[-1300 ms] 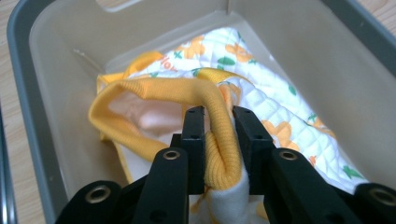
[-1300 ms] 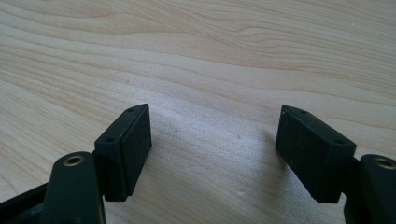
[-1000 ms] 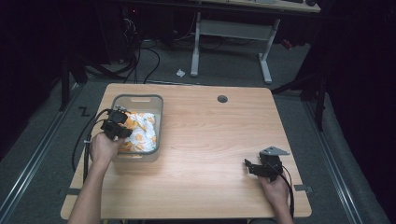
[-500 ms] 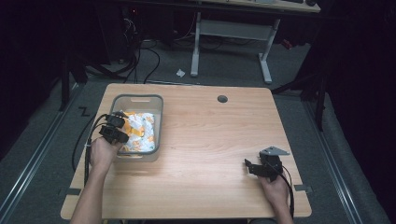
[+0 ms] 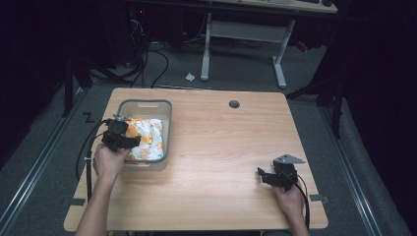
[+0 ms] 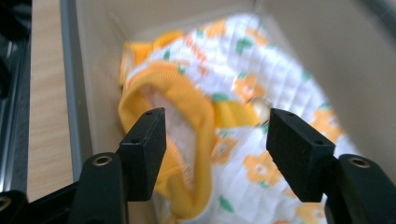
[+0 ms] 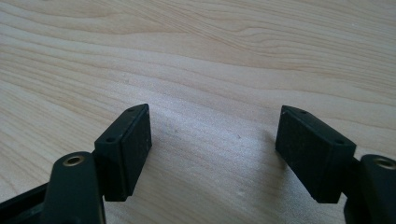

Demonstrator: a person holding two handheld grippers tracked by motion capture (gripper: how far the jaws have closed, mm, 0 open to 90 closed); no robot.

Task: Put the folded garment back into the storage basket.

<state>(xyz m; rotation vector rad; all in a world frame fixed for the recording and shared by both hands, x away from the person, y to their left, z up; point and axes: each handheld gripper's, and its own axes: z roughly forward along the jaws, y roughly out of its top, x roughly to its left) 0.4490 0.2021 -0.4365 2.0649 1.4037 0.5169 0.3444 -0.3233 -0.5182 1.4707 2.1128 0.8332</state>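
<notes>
We are at the reach-in step. Our left tool (image 6: 212, 140) hangs over the bin (image 5: 166, 112) at the left of the table (image 5: 221, 147), jaws spread and pinching nothing. The garment (image 6: 243, 93), white with orange flowers, lies bunched inside the bin, its yellow cuff (image 6: 187, 93) between and just beyond the jaws. Next we judge we must dip lower and close on that cuff. Our right tool (image 7: 212, 149) rests near the table's right near corner, jaws spread over bare wood.
</notes>
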